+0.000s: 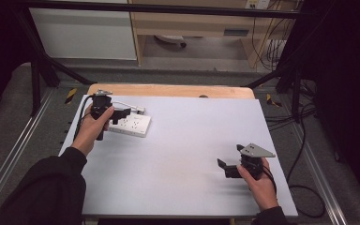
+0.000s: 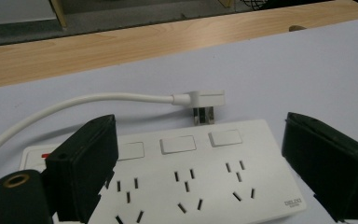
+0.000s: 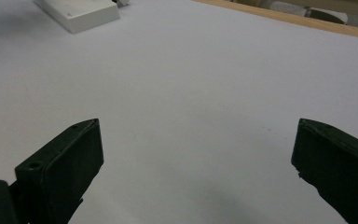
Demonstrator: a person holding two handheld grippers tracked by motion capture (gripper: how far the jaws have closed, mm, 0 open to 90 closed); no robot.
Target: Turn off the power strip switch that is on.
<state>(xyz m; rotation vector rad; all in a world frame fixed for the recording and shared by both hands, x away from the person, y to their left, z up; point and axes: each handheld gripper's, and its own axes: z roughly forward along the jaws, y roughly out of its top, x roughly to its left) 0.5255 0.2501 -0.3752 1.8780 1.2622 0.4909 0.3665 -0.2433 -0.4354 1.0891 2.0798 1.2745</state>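
A white power strip [image 1: 132,124] lies on the white table top at the far left; its sockets and switches [image 2: 186,161] face up. A white plug [image 2: 204,103] on a white cable [image 2: 74,105] stands just beyond the strip's far edge, prongs down. My left gripper [image 1: 122,114] hovers open over the strip, its jaws wide apart on either side of the sockets [image 2: 209,172]. My right gripper [image 1: 229,161] is open near the front right of the table with nothing between its jaws [image 3: 196,158]. The strip's corner [image 3: 77,11] lies far off in the right gripper view.
The white sheet [image 1: 187,154] covers a wooden table whose far edge [image 1: 168,90] shows as a strip of bare wood. A metal frame [image 1: 37,70] and dark cables [image 1: 304,140] surround the table. A shelf unit [image 1: 192,23] stands behind.
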